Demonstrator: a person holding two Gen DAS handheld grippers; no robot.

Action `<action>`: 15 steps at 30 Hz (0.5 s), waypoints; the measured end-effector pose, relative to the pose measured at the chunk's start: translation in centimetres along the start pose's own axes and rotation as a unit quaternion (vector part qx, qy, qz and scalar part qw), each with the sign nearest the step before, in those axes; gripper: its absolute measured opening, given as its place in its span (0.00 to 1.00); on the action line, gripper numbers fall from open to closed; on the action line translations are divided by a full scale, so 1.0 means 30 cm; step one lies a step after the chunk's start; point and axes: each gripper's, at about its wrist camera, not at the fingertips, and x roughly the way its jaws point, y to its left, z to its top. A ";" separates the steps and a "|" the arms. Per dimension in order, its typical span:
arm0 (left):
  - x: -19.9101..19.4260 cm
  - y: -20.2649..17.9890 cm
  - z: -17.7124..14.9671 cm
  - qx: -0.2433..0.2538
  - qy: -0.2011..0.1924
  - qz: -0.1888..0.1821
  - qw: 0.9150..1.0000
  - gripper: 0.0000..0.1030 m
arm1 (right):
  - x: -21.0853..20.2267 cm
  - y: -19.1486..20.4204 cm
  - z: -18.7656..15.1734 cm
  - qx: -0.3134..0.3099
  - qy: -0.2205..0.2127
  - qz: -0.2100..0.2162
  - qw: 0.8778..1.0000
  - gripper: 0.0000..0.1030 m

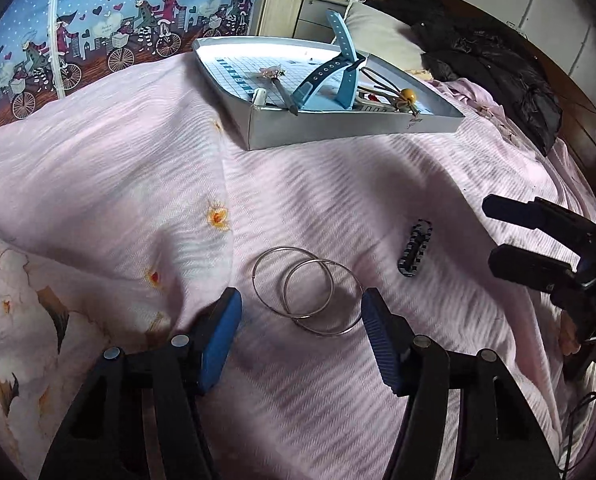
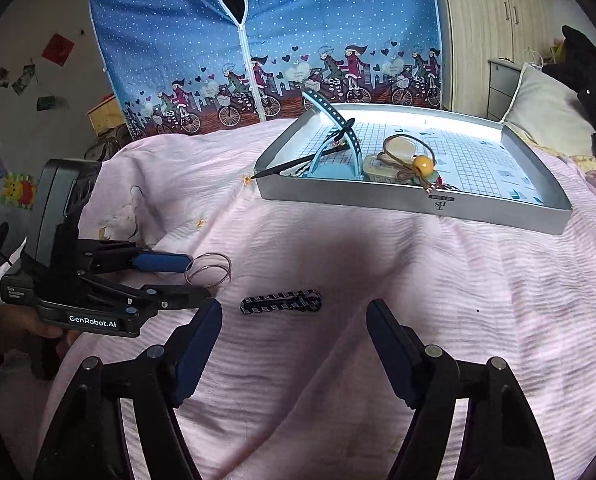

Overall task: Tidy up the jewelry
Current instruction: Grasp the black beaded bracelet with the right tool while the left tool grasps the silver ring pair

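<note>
- Left gripper (image 1: pixel 301 312) sits low over the pink bedspread (image 1: pixel 98 184), blue pads spread wide, gripping nothing.
- Silver bangles (image 1: pixel 306 290), overlapping rings, lie on the cloth between and just ahead of those pads.
- Black-and-white braided bracelet (image 1: pixel 415 253) lies to their right, apart from them, in front of the right gripper (image 2: pixel 294 312).
- Right gripper's jaws stand wide open too, empty, with the bracelet just ahead of its left pad.
- Silver tray (image 2: pixel 418 204) rests farther back on the bed, holding a light-blue watch strap (image 2: pixel 330 132), a dark pen (image 2: pixel 298 162) and a hair tie with a yellow bead (image 2: pixel 424 165).
</note>
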 end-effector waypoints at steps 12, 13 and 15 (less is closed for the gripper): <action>0.036 0.092 0.022 -0.028 -0.005 -0.033 0.999 0.37 | 0.132 -0.012 -0.011 0.005 0.053 -0.014 0.998 0.67; 0.034 0.098 0.023 -0.031 -0.005 -0.038 0.999 0.37 | 0.135 -0.013 -0.007 0.005 0.053 -0.011 0.999 0.67; 0.030 0.098 0.025 -0.029 -0.003 -0.040 0.999 0.37 | 0.148 -0.011 0.000 0.003 0.054 -0.009 0.999 0.67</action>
